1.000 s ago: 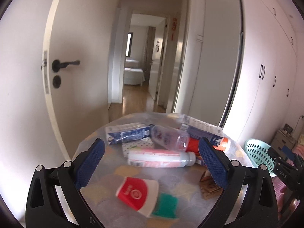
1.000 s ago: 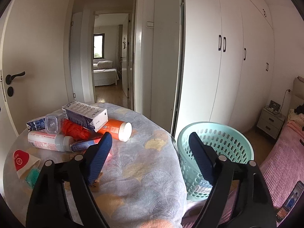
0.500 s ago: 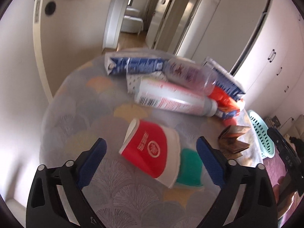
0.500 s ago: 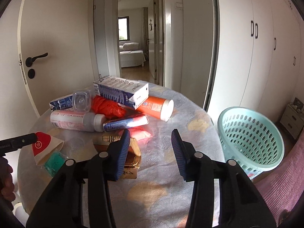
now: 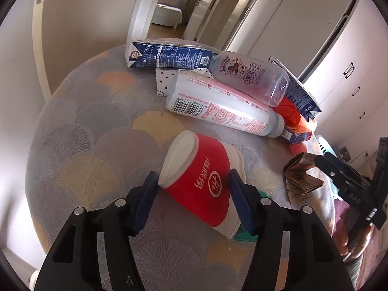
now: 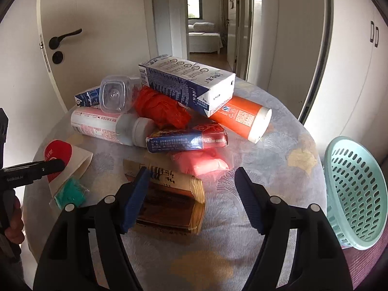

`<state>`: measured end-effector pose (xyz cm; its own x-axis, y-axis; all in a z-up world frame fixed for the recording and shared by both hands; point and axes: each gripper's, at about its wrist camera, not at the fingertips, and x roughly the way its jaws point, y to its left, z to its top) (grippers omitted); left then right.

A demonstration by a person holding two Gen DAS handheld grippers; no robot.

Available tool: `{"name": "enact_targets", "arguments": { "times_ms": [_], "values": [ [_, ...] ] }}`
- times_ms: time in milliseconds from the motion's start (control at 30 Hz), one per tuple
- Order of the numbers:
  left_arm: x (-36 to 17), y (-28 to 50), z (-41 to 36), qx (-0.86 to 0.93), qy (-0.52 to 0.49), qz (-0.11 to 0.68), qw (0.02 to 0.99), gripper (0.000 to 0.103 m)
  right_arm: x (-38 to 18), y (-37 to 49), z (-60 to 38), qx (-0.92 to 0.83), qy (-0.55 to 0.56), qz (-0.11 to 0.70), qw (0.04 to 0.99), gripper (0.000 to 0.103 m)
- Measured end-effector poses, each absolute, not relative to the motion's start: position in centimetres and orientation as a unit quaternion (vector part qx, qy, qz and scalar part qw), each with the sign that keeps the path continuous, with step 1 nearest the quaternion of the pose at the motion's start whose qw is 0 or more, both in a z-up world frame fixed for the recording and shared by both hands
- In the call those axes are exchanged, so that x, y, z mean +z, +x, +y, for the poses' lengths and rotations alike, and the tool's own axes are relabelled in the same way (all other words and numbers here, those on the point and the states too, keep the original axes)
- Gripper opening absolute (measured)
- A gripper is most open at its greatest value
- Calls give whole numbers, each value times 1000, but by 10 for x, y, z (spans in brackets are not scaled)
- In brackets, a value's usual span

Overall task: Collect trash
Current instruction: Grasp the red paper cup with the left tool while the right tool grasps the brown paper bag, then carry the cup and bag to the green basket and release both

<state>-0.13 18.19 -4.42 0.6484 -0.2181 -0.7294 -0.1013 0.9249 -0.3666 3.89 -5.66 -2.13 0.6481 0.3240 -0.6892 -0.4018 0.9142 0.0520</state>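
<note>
While my left hand-held gripper [image 5: 192, 185] pinches the red paper cup [image 5: 202, 185], the right hand-held gripper [image 6: 191, 194] gapes empty; next, carry it toward the basket [image 6: 356, 194] at 3 o'clock.

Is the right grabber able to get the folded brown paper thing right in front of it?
Probably yes. The right gripper is open, and the folded brown paper lies on the table just ahead, partly between its fingers. Nothing covers it; the pink packet sits just beyond.
</note>
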Motion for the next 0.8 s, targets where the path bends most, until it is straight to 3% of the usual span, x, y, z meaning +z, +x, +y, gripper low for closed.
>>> {"name": "enact_targets", "arguments": {
  "times_ms": [133,200,300,400,500,800],
  "values": [
    [-41,-1,182,-34,-189,412,891,53,-25,42,-50,225,-55,374,898,67],
    [-38,-1,181,-33,-185,410,893,52,-26,38,-47,234,-59,372,896,54],
    [-34,-2,180,-29,-177,405,897,51,-27,33,-44,238,-65,374,894,23],
    [-29,-4,179,-23,-169,397,902,50,-26,23,-46,244,-56,371,894,15],
    [-26,-6,180,-18,-169,390,905,49,-27,10,-49,237,-52,369,897,10],
    [-6,-18,183,-18,-169,361,917,49,-18,-20,-59,221,-67,358,905,9]
  ]
}}
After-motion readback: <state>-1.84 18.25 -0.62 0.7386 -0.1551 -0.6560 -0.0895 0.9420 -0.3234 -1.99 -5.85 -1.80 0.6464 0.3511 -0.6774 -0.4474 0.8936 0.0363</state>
